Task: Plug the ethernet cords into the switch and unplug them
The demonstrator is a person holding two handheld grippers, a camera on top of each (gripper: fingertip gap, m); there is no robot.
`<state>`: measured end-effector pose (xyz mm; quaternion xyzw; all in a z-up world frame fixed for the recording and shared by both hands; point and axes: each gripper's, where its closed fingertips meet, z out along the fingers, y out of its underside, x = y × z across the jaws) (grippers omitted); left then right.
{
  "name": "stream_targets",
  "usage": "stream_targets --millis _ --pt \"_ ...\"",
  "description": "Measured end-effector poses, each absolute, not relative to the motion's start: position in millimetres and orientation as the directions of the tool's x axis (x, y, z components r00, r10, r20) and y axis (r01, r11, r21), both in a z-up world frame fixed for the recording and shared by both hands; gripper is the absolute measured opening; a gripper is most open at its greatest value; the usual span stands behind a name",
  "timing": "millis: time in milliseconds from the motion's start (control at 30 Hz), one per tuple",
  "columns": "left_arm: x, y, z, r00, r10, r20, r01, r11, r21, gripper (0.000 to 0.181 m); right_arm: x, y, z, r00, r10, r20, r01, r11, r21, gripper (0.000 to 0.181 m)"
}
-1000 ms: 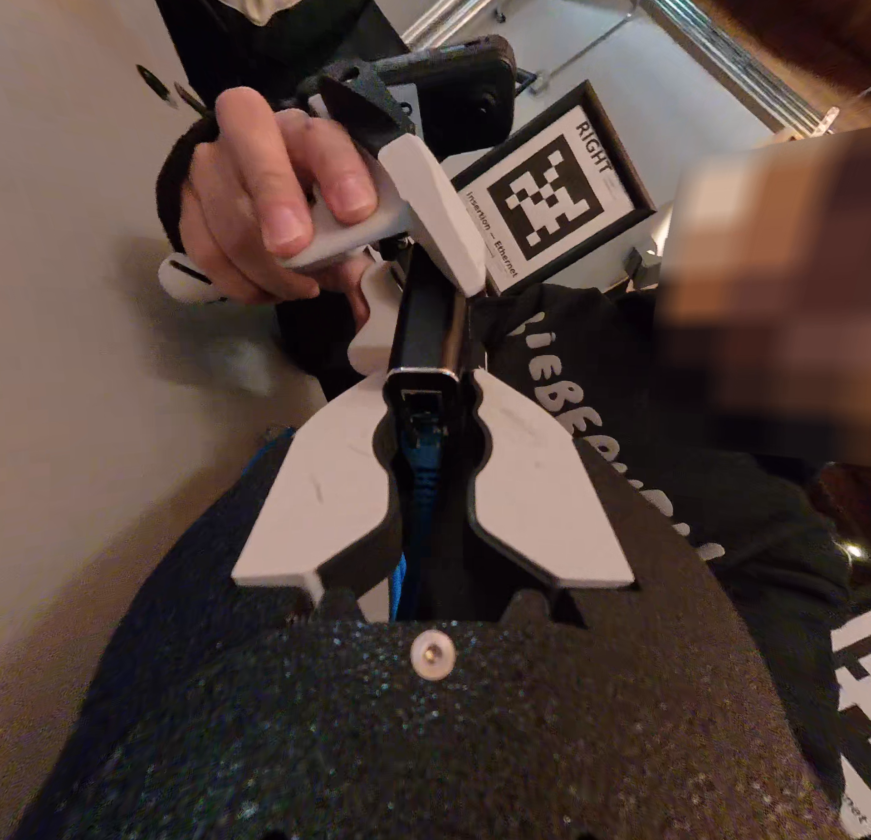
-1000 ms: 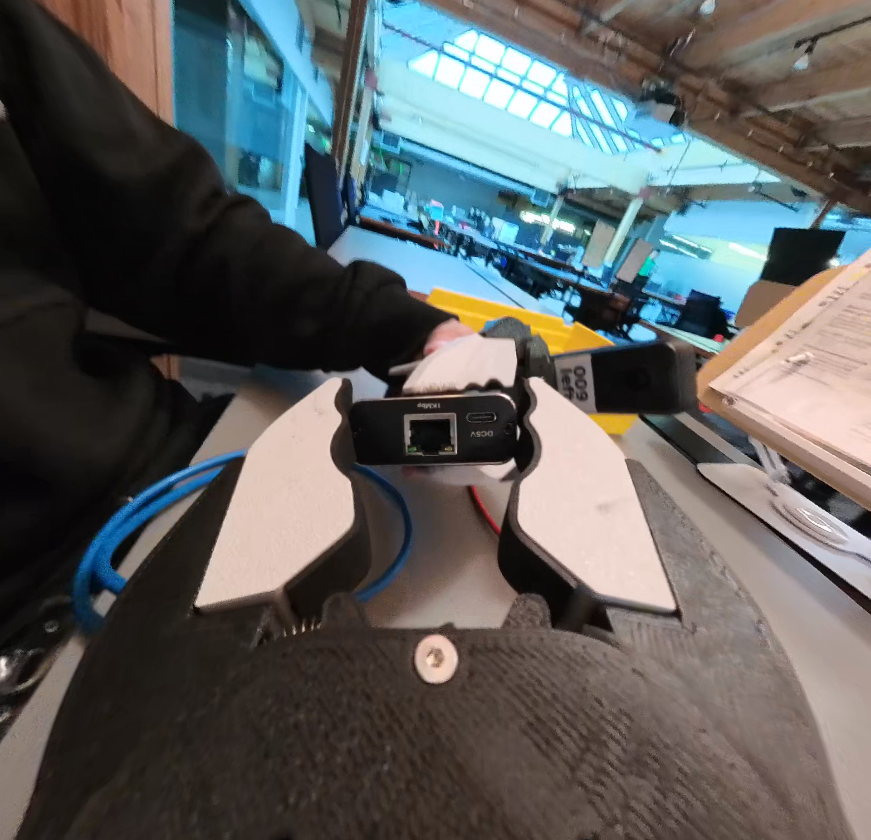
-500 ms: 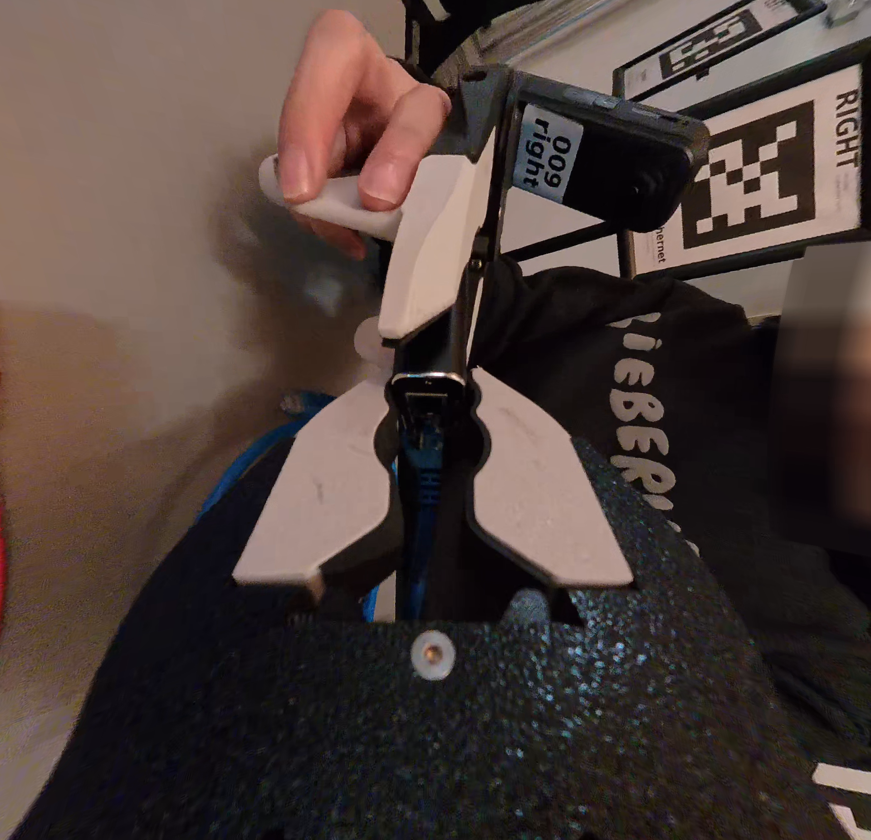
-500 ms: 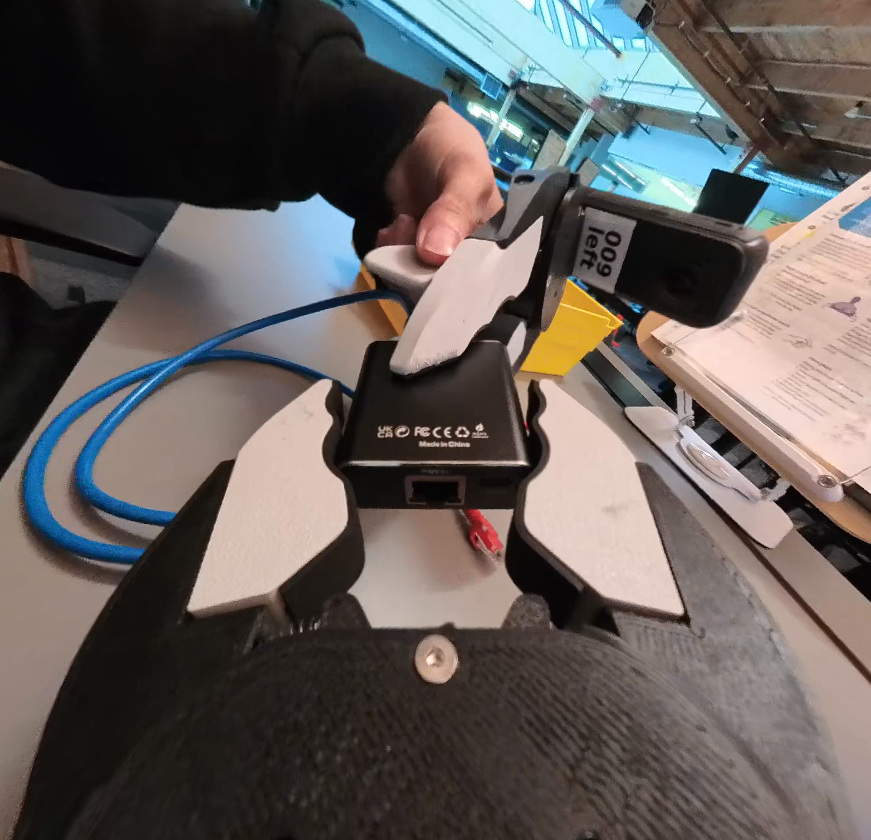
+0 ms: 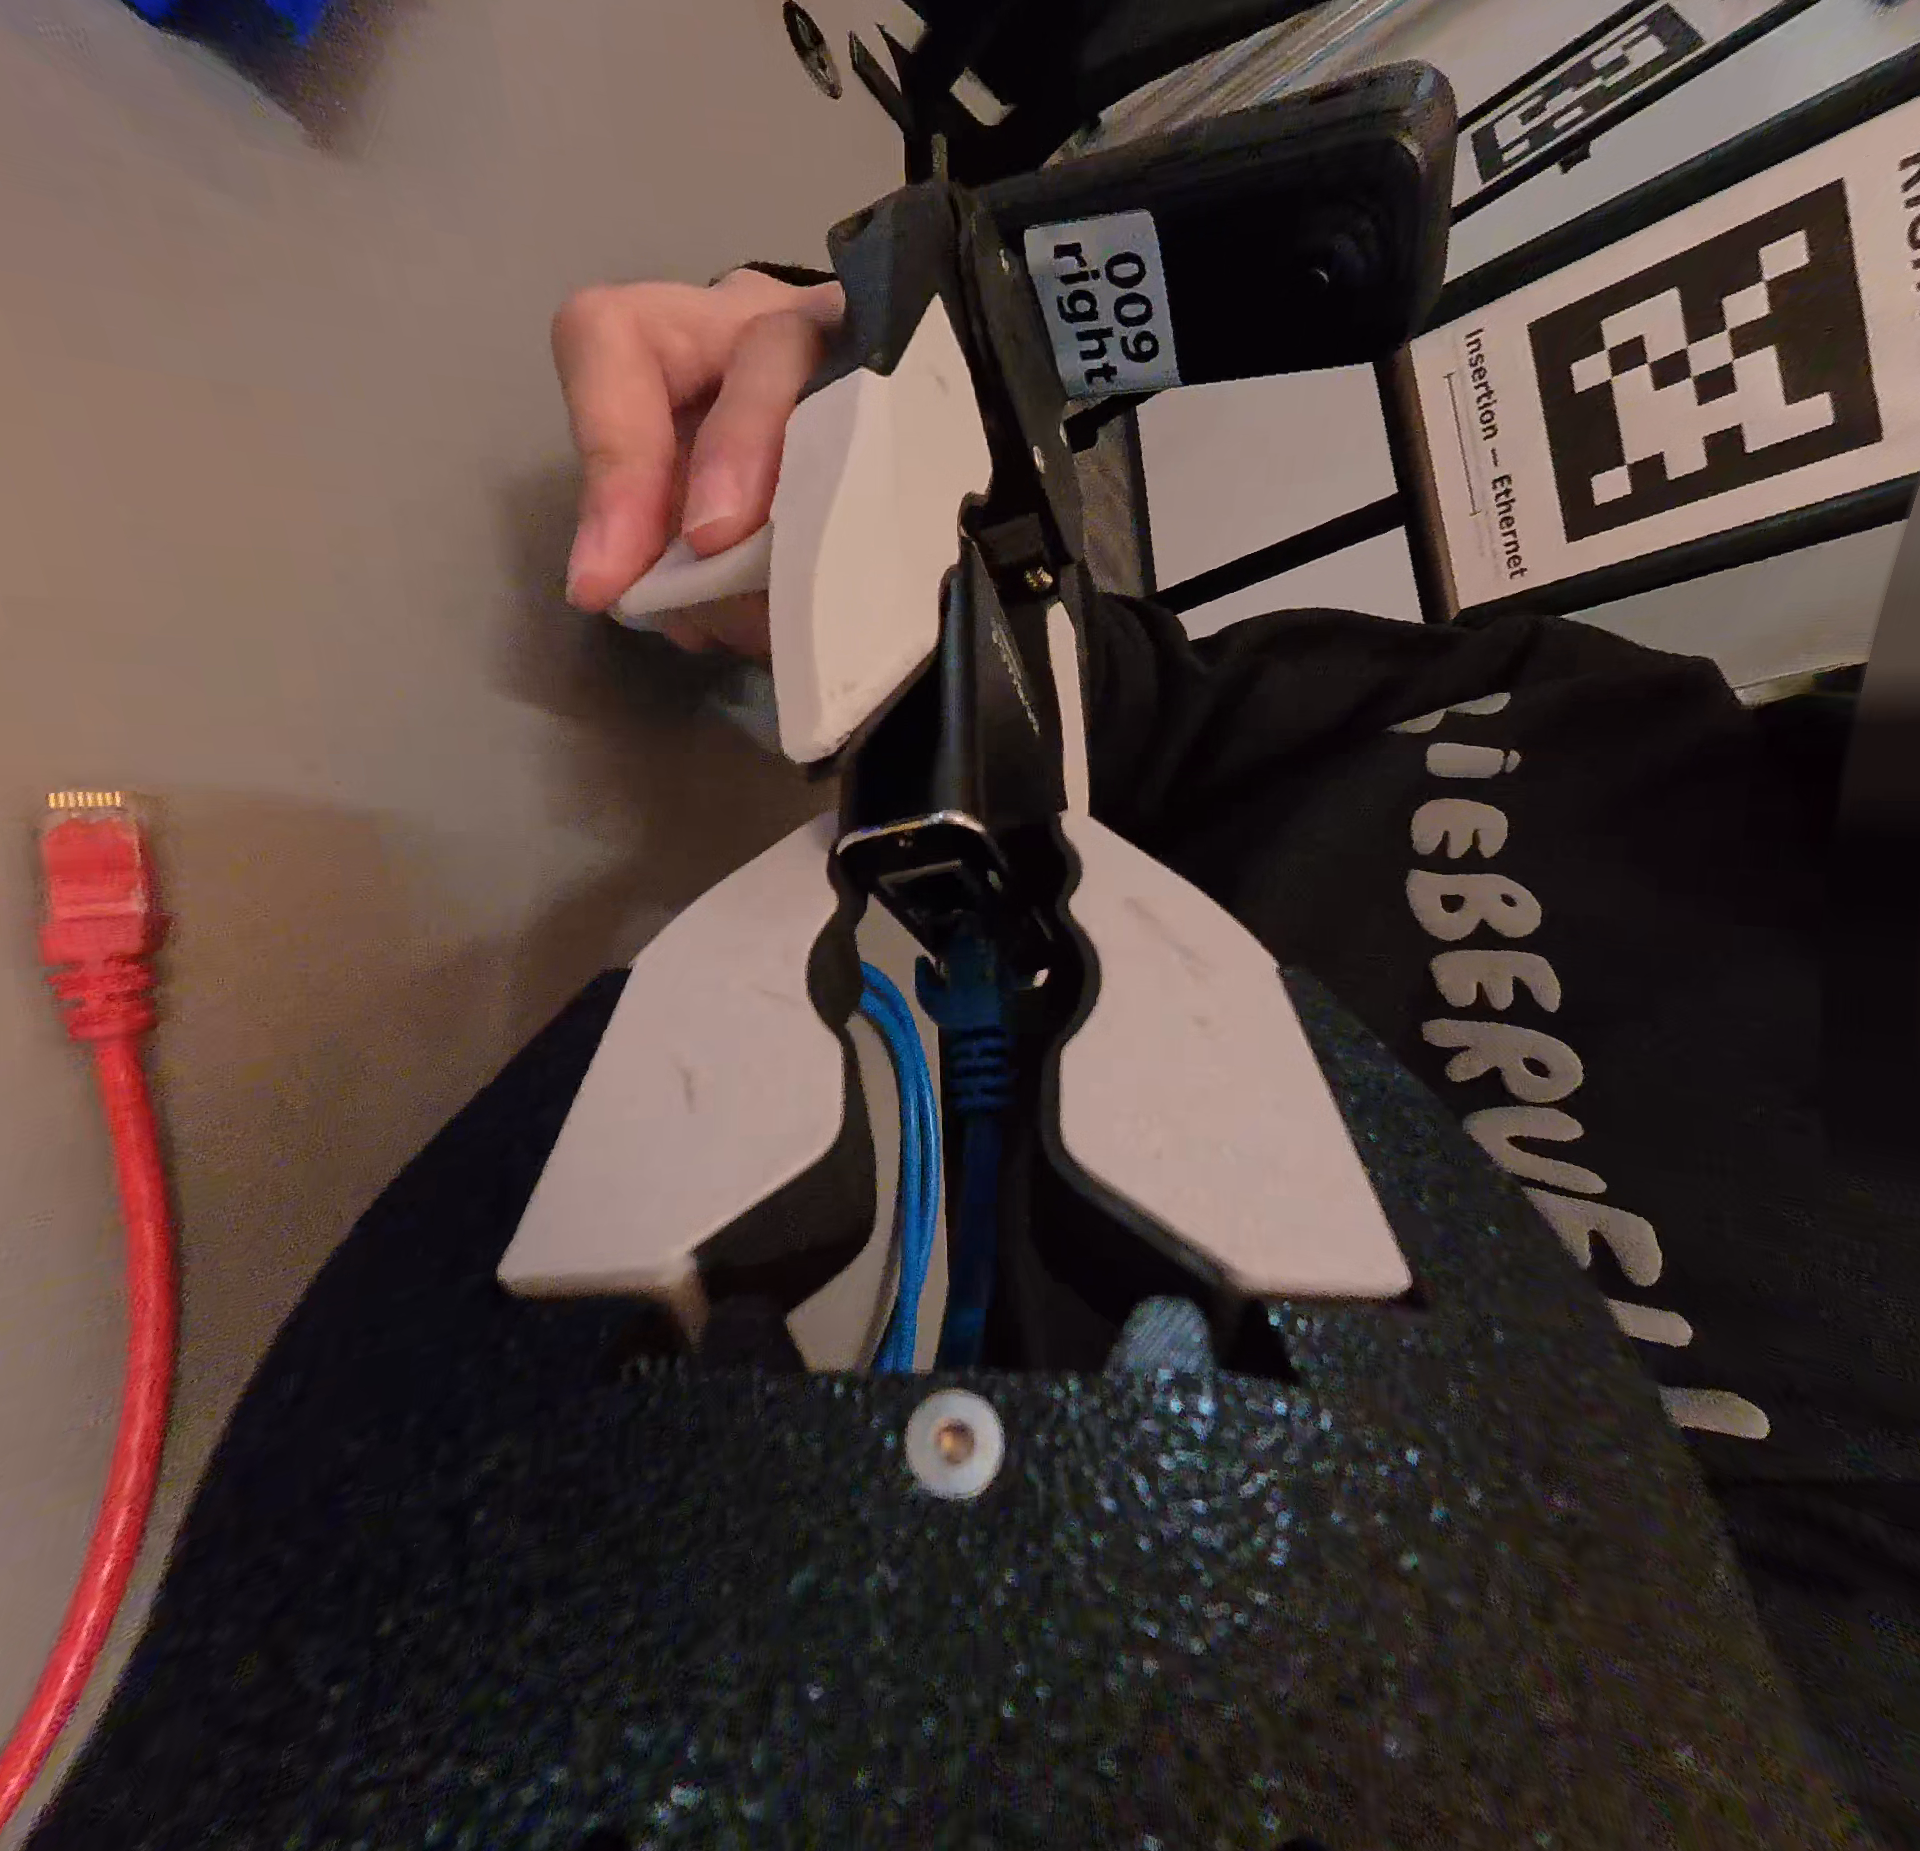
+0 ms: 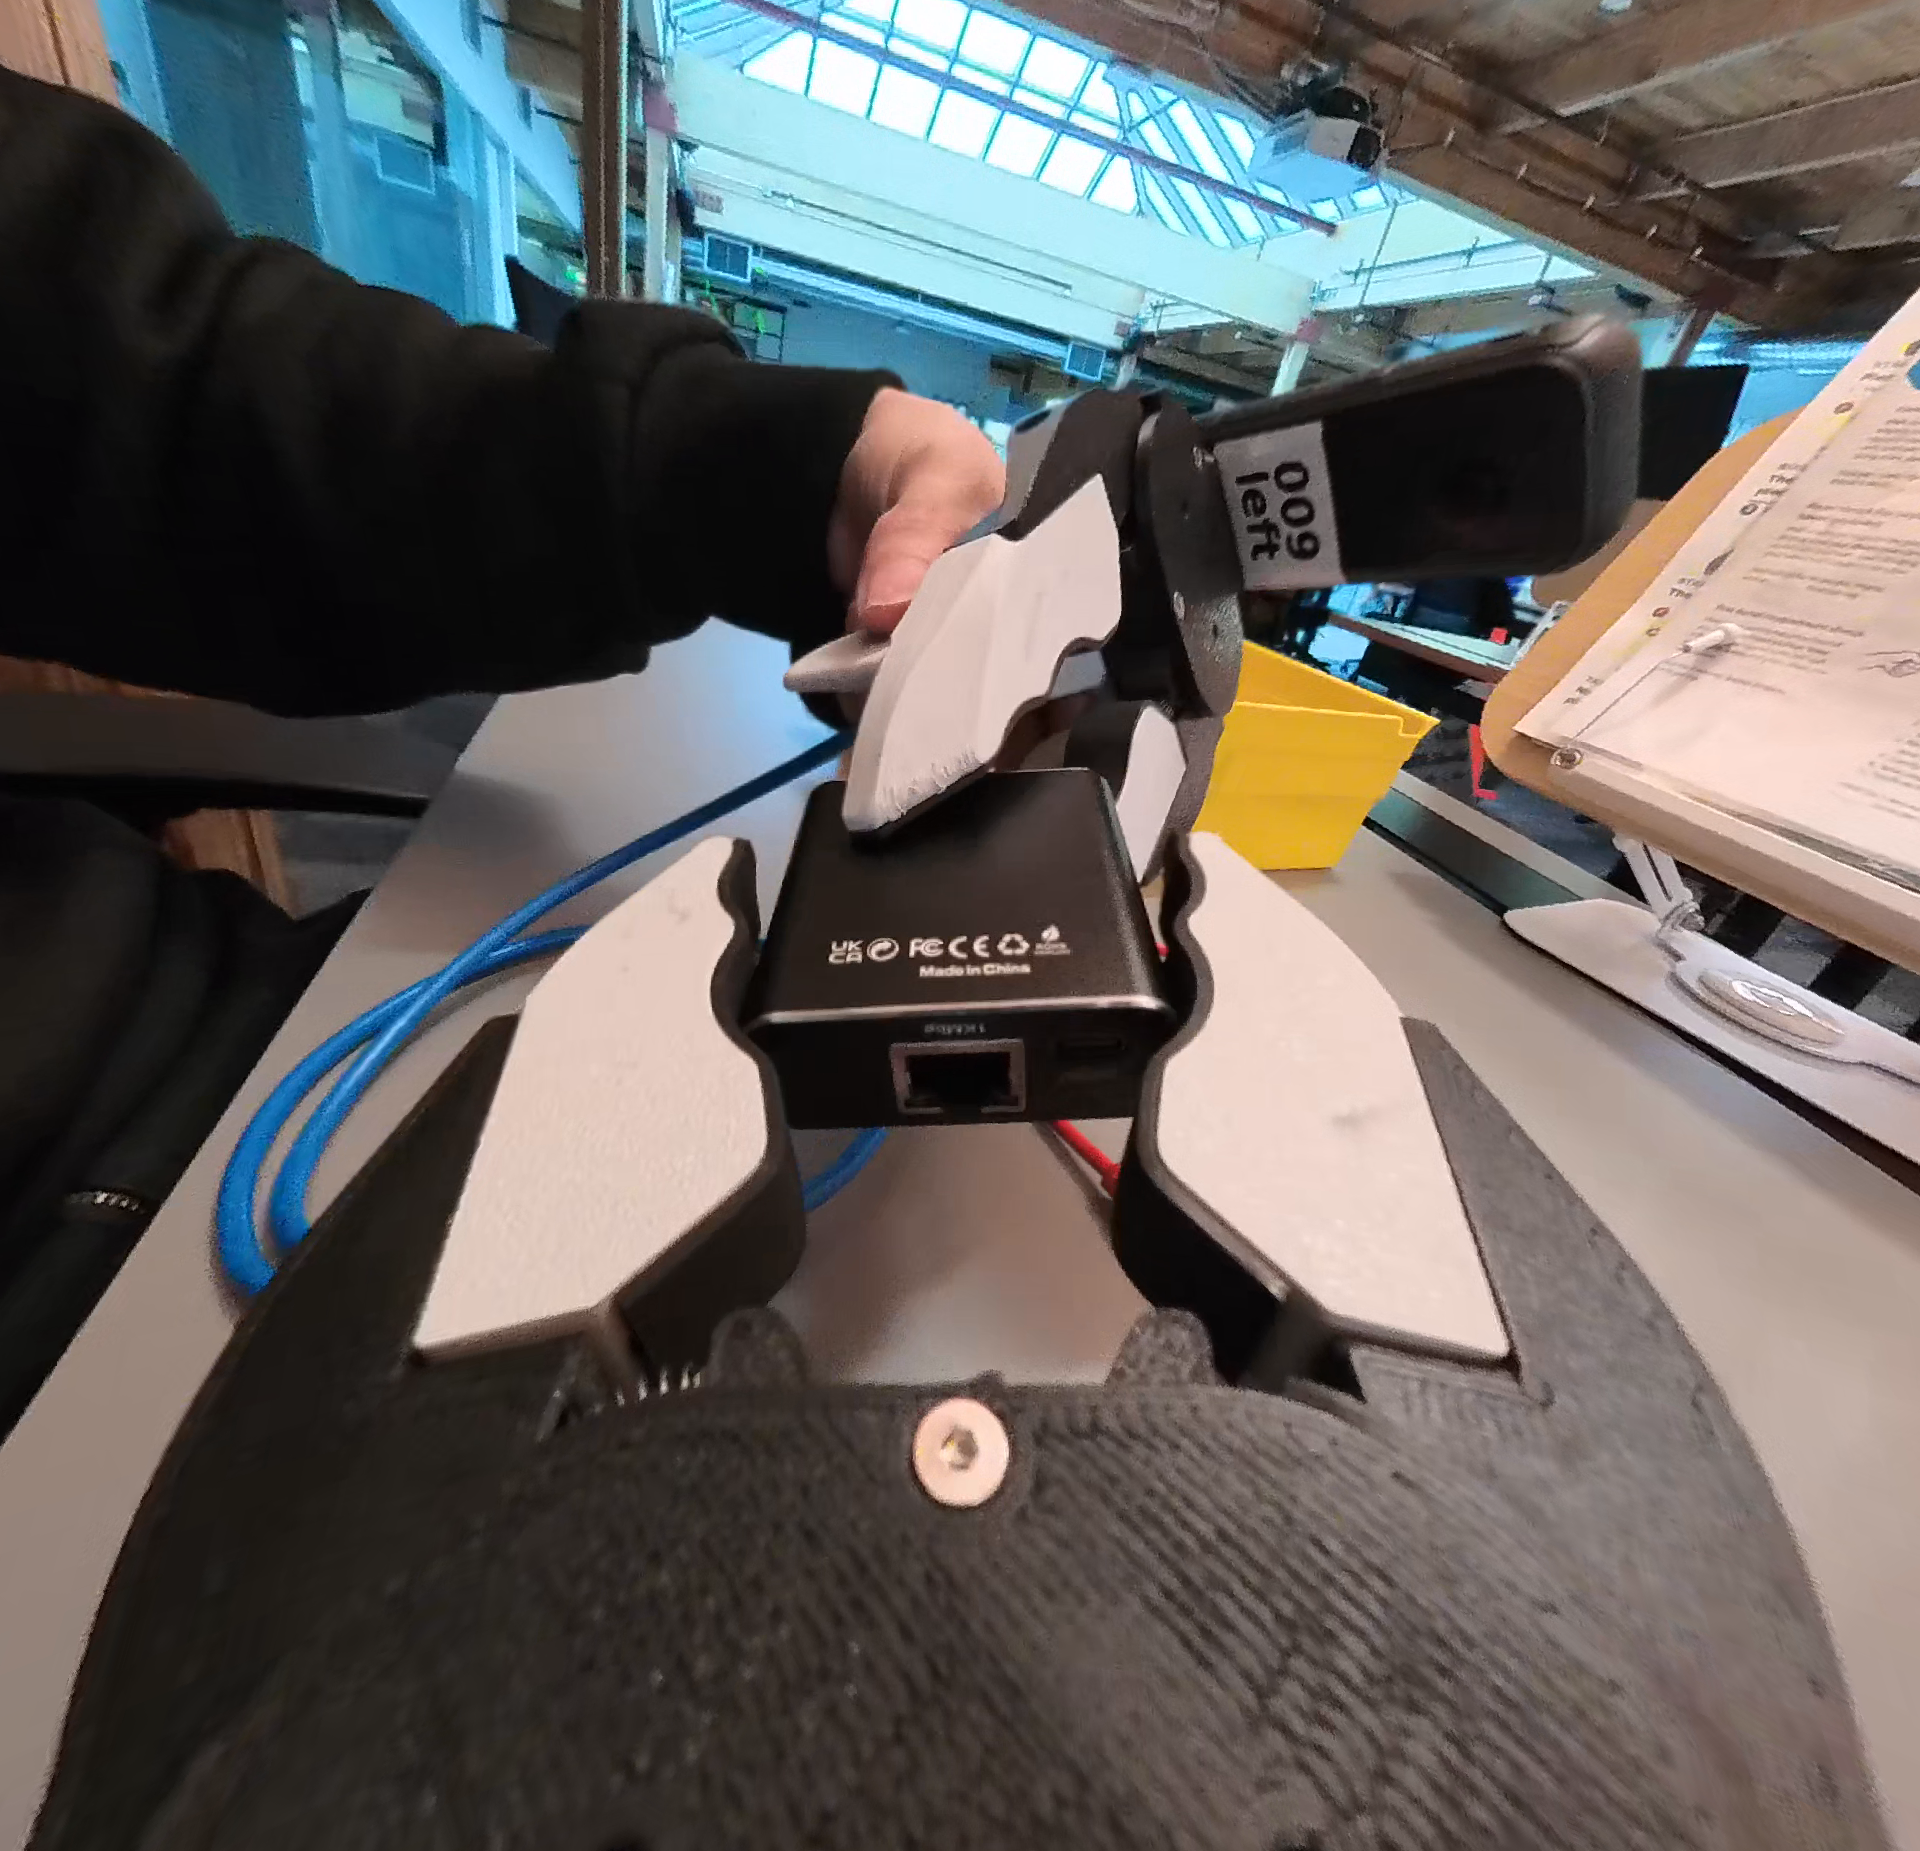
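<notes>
My right gripper (image 6: 961, 970) is shut on the sides of the black switch (image 6: 956, 928) and holds it above the table. An empty port faces the right wrist camera. In the left wrist view the switch (image 5: 966, 741) is edge-on, and the blue ethernet plug (image 5: 971, 1012) sits in its port. My left gripper (image 5: 951, 928) straddles that plug with its jaws slightly apart, and a gap shows on the plug's left. One left finger (image 6: 966, 679) reaches over the switch top. The blue cord (image 6: 343, 1053) loops on the table. A red ethernet plug (image 5: 94, 866) lies loose at the left.
A yellow bin (image 6: 1299, 762) stands behind the switch, and a tilted document stand (image 6: 1714, 658) is at the right. A framed marker board (image 5: 1704, 378) and the person's dark shirt (image 5: 1455, 970) are at the right in the left wrist view. A red cord end (image 6: 1086, 1152) shows under the switch.
My left jaws have widened around the blue plug, which stays in the port. Both grippers have tilted and shifted, and the red plug has come into the left view.
</notes>
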<state>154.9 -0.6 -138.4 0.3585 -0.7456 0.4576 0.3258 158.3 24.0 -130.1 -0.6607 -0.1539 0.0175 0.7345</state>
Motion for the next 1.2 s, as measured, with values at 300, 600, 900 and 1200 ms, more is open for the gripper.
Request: stream_targets --millis 300,600,900,1200 --pt "163 4 -125 -0.625 -0.221 0.749 -0.777 0.271 -0.568 0.037 158 17 -122 0.953 0.247 0.176 0.138 0.161 -0.977 0.075" --pt "230 92 -111 -0.644 -0.749 0.154 -0.388 0.147 -0.910 0.034 185 -36 -97 0.965 0.225 0.132 0.053 0.326 -0.944 0.075" --pt "213 64 -220 -0.705 -0.709 0.018 -0.521 0.501 -0.691 0.040 175 -46 -96 0.941 0.316 0.124 0.006 0.348 -0.938 0.075" --pt "221 62 -248 -0.703 -0.707 0.082 -0.576 0.498 -0.648 0.016 169 -43 -102 0.924 0.363 0.123 0.001 0.318 -0.948 0.075"
